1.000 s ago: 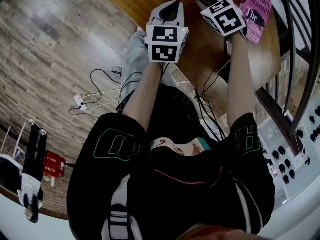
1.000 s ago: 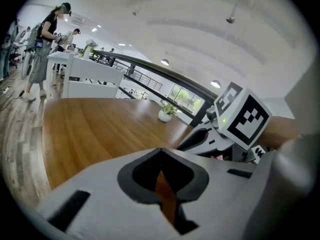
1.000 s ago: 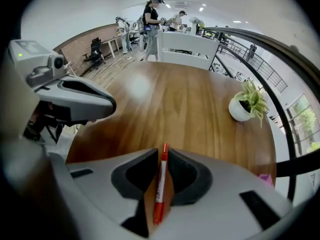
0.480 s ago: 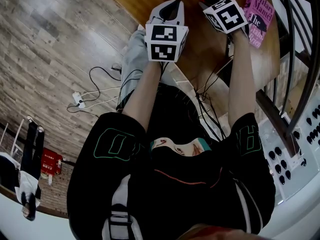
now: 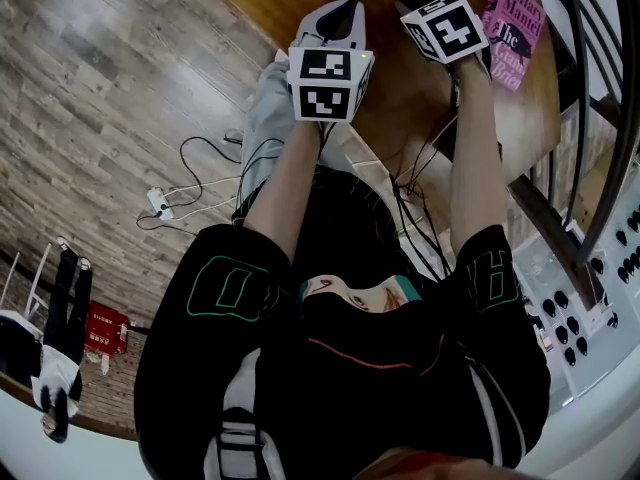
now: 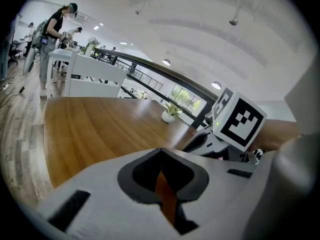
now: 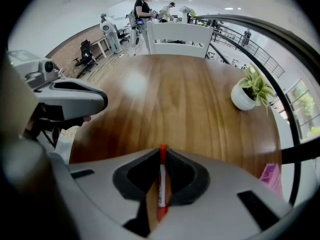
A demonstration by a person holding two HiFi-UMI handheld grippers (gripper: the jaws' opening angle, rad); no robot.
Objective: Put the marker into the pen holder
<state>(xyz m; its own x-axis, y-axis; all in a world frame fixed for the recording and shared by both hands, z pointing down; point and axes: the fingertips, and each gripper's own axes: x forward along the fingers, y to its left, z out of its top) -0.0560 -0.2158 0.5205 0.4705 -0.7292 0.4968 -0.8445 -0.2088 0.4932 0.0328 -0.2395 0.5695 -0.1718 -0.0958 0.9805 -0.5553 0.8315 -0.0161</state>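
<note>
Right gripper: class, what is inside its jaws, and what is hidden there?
The right gripper has a red-and-white marker between its closing jaws. The wooden table shows beyond, but the part directly beneath is covered by the gripper's body.

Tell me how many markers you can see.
1. The red marker sits between the right gripper's fingers, which are closing on it. Part of the wooden table is out of sight, so another could be hidden.

The marker (image 7: 160, 184), a slim white barrel with red ends, lies lengthwise between the closing jaws of the right gripper (image 7: 162, 153), red tip poking out above the table (image 7: 190, 99).
</note>
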